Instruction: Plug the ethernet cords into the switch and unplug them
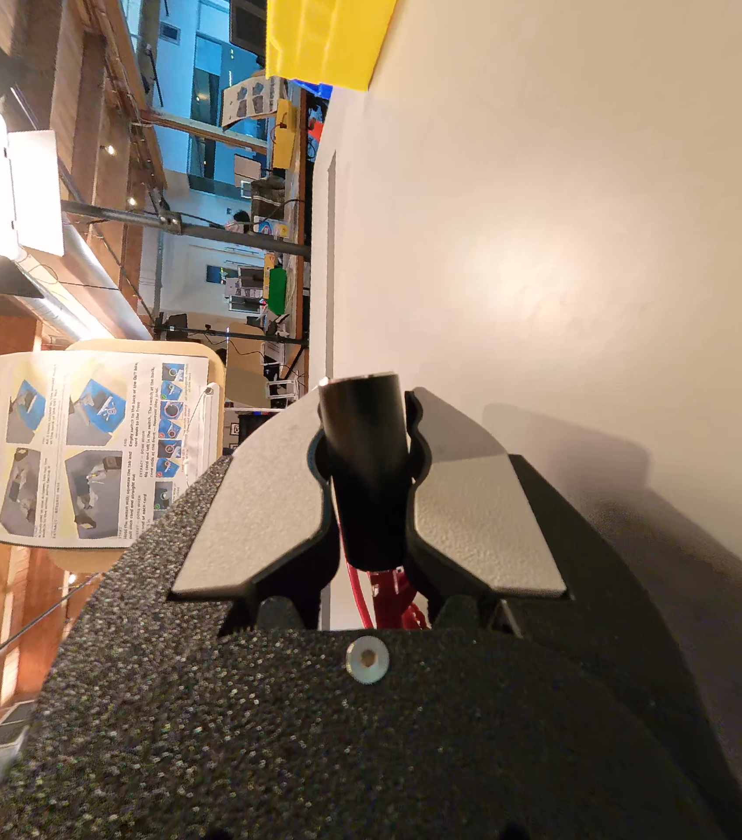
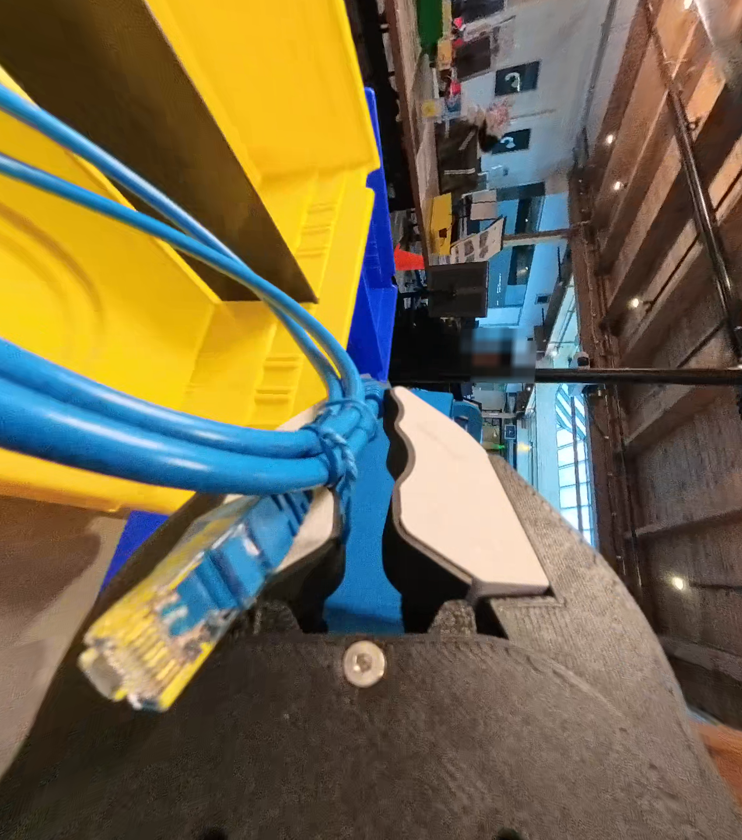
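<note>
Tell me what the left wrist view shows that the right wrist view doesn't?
Only the left wrist view shows the left gripper shut on a black switch, red cords behind it, a pale tabletop and an instruction sheet.

Only the right wrist view shows the right gripper shut on a bundled blue ethernet cord, whose clear plug dangles near the camera.

Both show the yellow bin and the workshop behind.

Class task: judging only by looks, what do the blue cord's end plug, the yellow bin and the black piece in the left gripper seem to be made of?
Plug: clear hard plastic, see-through, likely metal contacts inside.
Yellow bin: moulded plastic, glossy, ribbed.
Black piece: smooth, semi-gloss with a bright rim; metal or plastic, unclear.
</note>
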The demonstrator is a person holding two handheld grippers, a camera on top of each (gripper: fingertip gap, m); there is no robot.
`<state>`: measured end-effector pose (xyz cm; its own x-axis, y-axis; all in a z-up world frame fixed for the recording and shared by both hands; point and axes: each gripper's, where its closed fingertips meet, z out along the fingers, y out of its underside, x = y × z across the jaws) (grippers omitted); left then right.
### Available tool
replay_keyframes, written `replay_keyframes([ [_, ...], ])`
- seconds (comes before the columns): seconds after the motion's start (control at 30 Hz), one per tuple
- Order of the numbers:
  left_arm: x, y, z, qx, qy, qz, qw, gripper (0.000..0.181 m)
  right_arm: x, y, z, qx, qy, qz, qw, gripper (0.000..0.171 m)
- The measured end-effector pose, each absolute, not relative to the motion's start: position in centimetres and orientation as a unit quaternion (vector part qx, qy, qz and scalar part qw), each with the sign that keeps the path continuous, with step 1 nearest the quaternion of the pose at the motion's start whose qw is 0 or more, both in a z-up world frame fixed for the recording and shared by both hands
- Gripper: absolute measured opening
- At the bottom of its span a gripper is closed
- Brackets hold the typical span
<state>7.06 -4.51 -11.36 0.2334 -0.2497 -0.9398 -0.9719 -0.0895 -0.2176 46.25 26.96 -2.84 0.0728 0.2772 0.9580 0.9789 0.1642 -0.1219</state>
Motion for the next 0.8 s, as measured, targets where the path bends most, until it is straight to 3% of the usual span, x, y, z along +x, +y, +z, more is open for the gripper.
replay_keyframes([
  [0.17, 7.3, -4.6, -11.4, -0.625, 0.491, 0.389, 0.467, 0.029, 44.7, 28.8, -4.9, -0.561, -0.599, -0.337, 0.461, 0.016],
  [0.23, 7.3, -4.7, -11.1, -0.624, 0.487, 0.387, 0.473, 0.029, 44.8, 28.9, -7.3, -0.581, -0.623, -0.331, 0.406, 0.018],
  [0.33, 7.2, -4.8, -10.8, -0.624, 0.483, 0.386, 0.478, 0.029, 45.7, 28.5, -9.5, -0.575, -0.659, -0.348, 0.338, 0.032],
  [0.6, 7.0, -4.8, -10.6, -0.625, 0.478, 0.391, 0.477, 0.029, 48.8, 28.9, -5.4, -0.568, -0.654, -0.387, 0.316, 0.053],
  [0.8, 7.0, -4.7, -10.5, -0.623, 0.475, 0.397, 0.478, 0.029, 48.9, 29.0, -2.5, -0.58, -0.611, -0.387, 0.375, 0.049],
])
